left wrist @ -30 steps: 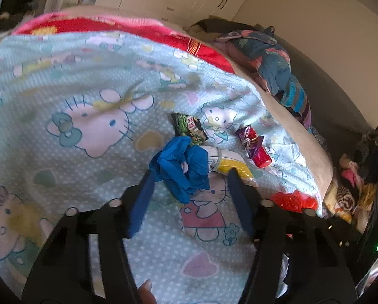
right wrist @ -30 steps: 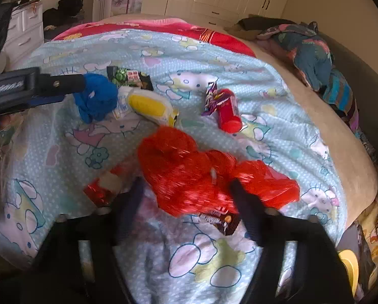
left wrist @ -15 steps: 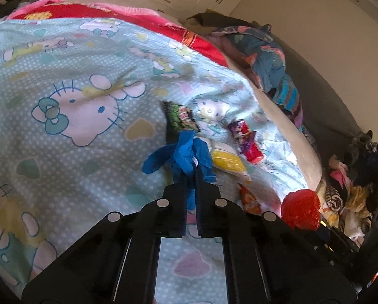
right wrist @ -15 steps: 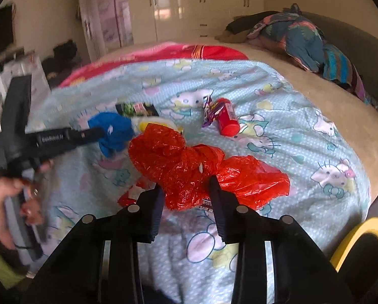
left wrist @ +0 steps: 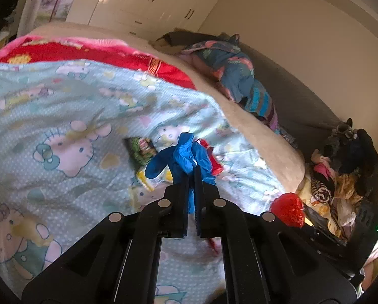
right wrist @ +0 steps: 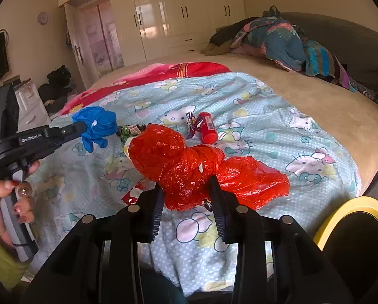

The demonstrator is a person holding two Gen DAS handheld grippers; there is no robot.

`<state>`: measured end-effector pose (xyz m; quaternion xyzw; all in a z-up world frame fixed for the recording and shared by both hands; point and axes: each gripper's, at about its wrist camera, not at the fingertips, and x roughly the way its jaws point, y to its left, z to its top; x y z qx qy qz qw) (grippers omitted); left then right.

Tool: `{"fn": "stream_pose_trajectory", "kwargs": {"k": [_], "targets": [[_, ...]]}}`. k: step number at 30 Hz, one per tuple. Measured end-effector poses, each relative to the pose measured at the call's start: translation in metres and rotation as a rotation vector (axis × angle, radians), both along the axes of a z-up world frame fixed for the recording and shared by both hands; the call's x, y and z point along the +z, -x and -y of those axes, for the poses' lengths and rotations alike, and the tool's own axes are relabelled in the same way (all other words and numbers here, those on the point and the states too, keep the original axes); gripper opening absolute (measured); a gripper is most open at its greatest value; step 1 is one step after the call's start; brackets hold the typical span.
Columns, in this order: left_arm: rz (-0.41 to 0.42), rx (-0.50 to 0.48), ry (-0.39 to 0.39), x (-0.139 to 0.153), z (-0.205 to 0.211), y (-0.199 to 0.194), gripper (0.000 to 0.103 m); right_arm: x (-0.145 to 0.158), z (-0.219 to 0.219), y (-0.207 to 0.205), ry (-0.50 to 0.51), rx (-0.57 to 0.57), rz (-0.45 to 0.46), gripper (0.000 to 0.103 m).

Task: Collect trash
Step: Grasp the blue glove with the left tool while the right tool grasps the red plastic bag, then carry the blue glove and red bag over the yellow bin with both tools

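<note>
My left gripper (left wrist: pixel 192 169) is shut on a crumpled blue glove (left wrist: pixel 182 155), lifted clear of the patterned bedspread (left wrist: pixel 62 116); the same blue glove (right wrist: pixel 96 126) and left gripper (right wrist: pixel 83 126) show at the left of the right wrist view. My right gripper (right wrist: pixel 186 190) is shut on a crinkled red plastic bag (right wrist: pixel 186 164), held above the bed; a lump of that red bag (left wrist: pixel 287 209) shows in the left wrist view. Still lying on the bedspread are a green snack wrapper (left wrist: pixel 140 148), a yellow packet (left wrist: pixel 151 177), a red can (right wrist: pixel 209 129) beside a purple wrapper (right wrist: pixel 192 126), and a red wrapper (right wrist: pixel 130 197).
A yellow-rimmed bin (right wrist: pixel 351 230) stands at the bed's near right corner. Piled clothes (right wrist: pixel 285 43) lie at the far side of the bed, more clothes (left wrist: pixel 341 177) on the floor. A person's hand (right wrist: pixel 11 197) holds the left gripper's handle. White wardrobes (right wrist: pixel 178 12) line the back wall.
The left jaws closed on the blue glove and lifted it off the bedspread. The right jaws closed on the red bag and raised it, and the right view swung so the yellow bin appears.
</note>
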<state>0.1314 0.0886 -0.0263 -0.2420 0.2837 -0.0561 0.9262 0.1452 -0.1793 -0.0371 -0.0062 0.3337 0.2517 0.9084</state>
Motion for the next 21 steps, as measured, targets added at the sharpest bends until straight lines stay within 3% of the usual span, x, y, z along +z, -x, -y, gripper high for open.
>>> {"fn": "stream_pose_trajectory", "kwargs": {"k": [21], "targets": [[0.065,-0.126,-0.010,0.040,0.039,0.016,0.002,0.034,0.046,0.019,-0.052,-0.082,0.065,0.033]]}}
